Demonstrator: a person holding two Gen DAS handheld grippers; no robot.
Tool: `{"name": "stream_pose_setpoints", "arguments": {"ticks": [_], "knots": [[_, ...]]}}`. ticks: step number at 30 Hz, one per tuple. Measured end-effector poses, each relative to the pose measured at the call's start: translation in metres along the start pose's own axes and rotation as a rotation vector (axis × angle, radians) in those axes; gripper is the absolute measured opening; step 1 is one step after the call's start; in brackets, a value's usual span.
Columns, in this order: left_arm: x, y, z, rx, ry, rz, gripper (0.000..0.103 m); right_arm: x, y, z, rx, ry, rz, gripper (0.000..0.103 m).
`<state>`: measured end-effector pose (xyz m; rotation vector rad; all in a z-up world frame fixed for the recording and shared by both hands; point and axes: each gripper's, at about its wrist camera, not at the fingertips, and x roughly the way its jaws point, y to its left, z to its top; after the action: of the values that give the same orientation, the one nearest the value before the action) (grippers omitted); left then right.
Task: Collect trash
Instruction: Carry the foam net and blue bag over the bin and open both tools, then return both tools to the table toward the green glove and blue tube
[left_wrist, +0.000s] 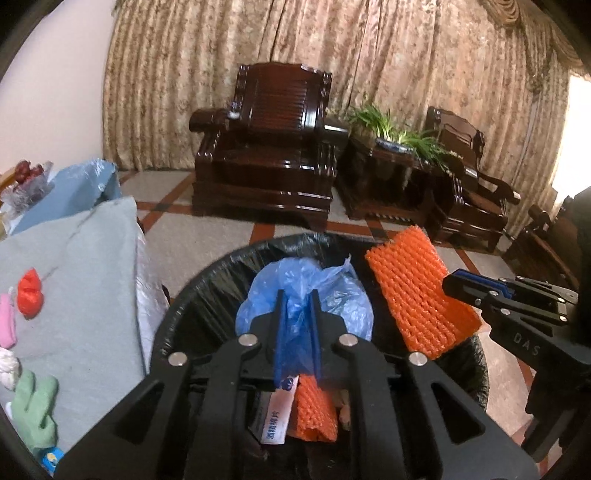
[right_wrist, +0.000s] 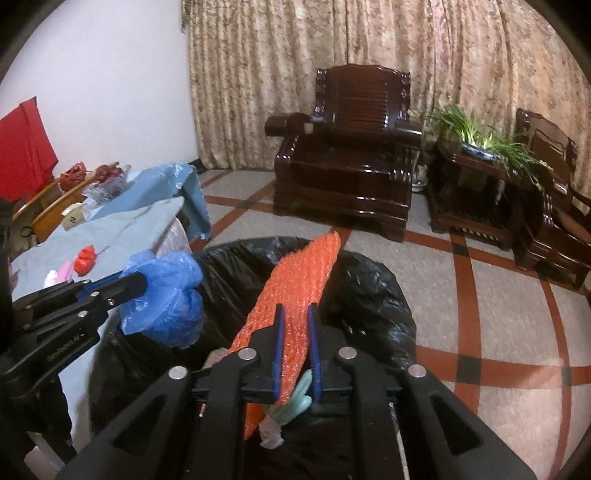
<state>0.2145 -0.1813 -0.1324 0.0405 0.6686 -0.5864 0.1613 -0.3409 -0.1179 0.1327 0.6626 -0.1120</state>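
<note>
Grippers both over the black-lined trash bin, each loaded. Left gripper clenched on a crumpled blue plastic bag, held above the bin's opening near its table-side rim. Right gripper clamped on an orange foam net, which sticks up past the bin's far rim. Inside the bin: another orange net piece and a white printed wrapper. Grey-covered table just beside the bin carries a red scrap and green glove near its left edge.
</note>
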Motion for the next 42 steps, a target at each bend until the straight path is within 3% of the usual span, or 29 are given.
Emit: {"name": "stream_pose_setpoints", "arguments": {"ticks": [1, 3, 4, 7, 9, 11, 12, 16, 24, 42], "knots": [[0.002, 0.000, -0.001, -0.001, 0.007, -0.001, 0.023, 0.001, -0.002, -0.002, 0.004, 0.005, -0.004, 0.013], [0.004, 0.002, -0.003, -0.011, 0.015, -0.015, 0.044, 0.001, -0.004, -0.005, 0.010, 0.010, -0.011, 0.022], [0.004, 0.003, -0.004, -0.014, 0.013, -0.019, 0.046, 0.001, -0.005, -0.006, 0.014, 0.009, -0.013, 0.026], [-0.001, 0.009, -0.006, -0.020, 0.006, -0.013, 0.060, -0.002, -0.010, -0.008, 0.031, 0.000, -0.021, 0.051], [-0.008, 0.014, -0.005, -0.026, -0.008, -0.005, 0.073, -0.005, -0.012, -0.009, 0.048, -0.009, -0.027, 0.082], [-0.017, 0.021, -0.004, -0.027, -0.022, 0.017, 0.084, -0.014, -0.012, -0.009, 0.068, -0.040, 0.000, 0.088], [-0.022, 0.024, -0.002, -0.028, -0.032, 0.033, 0.088, -0.016, -0.012, -0.009, 0.070, -0.050, 0.008, 0.097], [-0.052, 0.044, 0.000, -0.042, -0.070, 0.112, 0.093, -0.028, -0.001, -0.006, 0.056, -0.079, 0.025, 0.097], [-0.107, 0.090, -0.012, -0.106, -0.104, 0.242, 0.094, -0.037, 0.040, 0.003, 0.021, -0.105, 0.088, 0.097], [-0.197, 0.189, -0.072, -0.226, -0.094, 0.485, 0.094, -0.023, 0.188, -0.007, -0.154, -0.080, 0.312, 0.097]]}}
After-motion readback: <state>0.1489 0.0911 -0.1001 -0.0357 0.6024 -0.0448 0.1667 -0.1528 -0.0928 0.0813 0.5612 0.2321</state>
